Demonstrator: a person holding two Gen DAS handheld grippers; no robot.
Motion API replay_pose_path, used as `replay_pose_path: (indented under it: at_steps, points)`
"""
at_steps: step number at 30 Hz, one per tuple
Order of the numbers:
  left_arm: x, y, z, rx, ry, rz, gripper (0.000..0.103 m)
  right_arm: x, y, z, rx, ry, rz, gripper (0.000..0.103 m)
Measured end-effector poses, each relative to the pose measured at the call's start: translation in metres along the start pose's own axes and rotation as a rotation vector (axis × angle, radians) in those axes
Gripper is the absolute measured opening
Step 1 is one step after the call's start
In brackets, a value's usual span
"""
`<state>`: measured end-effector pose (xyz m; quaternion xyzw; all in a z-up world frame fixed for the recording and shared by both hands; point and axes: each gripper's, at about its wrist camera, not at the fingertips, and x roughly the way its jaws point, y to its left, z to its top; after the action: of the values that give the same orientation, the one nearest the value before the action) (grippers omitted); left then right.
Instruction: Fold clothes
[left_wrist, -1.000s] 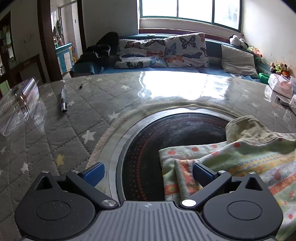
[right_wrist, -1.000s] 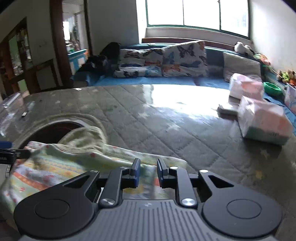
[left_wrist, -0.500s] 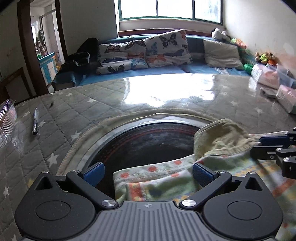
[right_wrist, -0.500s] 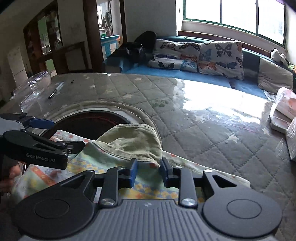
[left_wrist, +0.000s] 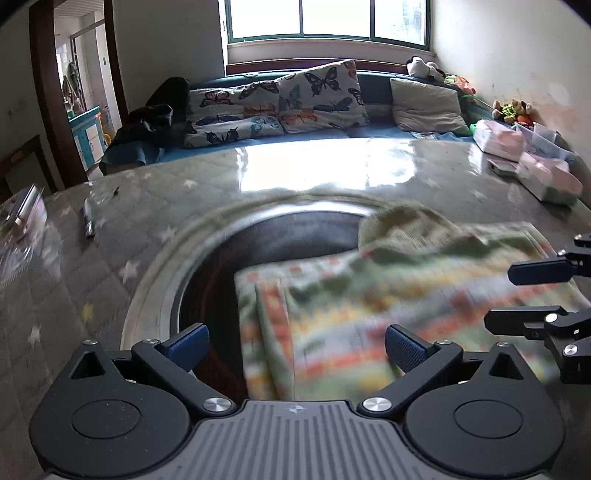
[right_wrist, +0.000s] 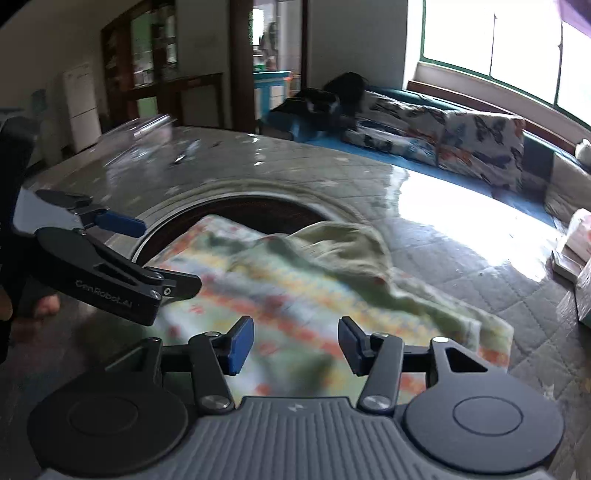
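A colourful patterned garment (left_wrist: 369, 295) with an olive-green lining (right_wrist: 343, 247) lies folded on the table, partly over a dark round inset (left_wrist: 258, 251). My left gripper (left_wrist: 295, 347) is open wide at the garment's near left edge, with nothing pressed between its pads; it also shows from the side (right_wrist: 159, 254). My right gripper (right_wrist: 295, 345) hovers over the garment's near edge. Its jaws are opening, the cloth lies below them, and the pads do not press on it. From the left wrist view, the right gripper (left_wrist: 506, 297) comes in at the garment's right side.
The table has a grey quilted cover with stars (left_wrist: 110, 258). A pen (left_wrist: 88, 221) and a clear plastic box (left_wrist: 22, 218) lie at the left. Tissue packs (left_wrist: 546, 181) sit at the right. A sofa with butterfly cushions (left_wrist: 277, 107) stands behind the table.
The right jaws have spread from a narrow gap to about half open, and that gripper has swung left over the garment. The left gripper stayed open and shifted sideways.
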<state>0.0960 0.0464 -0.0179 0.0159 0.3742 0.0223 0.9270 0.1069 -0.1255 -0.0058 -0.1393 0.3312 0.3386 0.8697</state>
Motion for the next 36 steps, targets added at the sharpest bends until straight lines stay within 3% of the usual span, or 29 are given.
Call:
replay_pose_path:
  at_steps: [8, 15, 25, 30, 36]
  points:
    - [-0.018, -0.003, -0.026, -0.014, -0.018, 0.013, 0.103, -0.008, 0.037, -0.021, -0.106, -0.016, -0.032, 0.052]
    - [-0.023, 0.007, -0.033, -0.044, -0.025, 0.038, 0.103, -0.003, 0.04, -0.025, -0.101, -0.001, -0.025, 0.053]
    - [-0.031, 0.035, -0.04, -0.114, -0.016, 0.056, 0.103, -0.009, 0.067, -0.002, -0.19, -0.034, 0.05, 0.057]
    - [-0.034, 0.059, -0.036, -0.213, -0.002, 0.057, 0.103, 0.004, 0.094, 0.007, -0.268, -0.03, 0.114, 0.057]
    - [-0.036, 0.088, -0.031, -0.374, 0.026, -0.016, 0.103, 0.02, 0.12, 0.012, -0.321, -0.018, 0.165, 0.057]
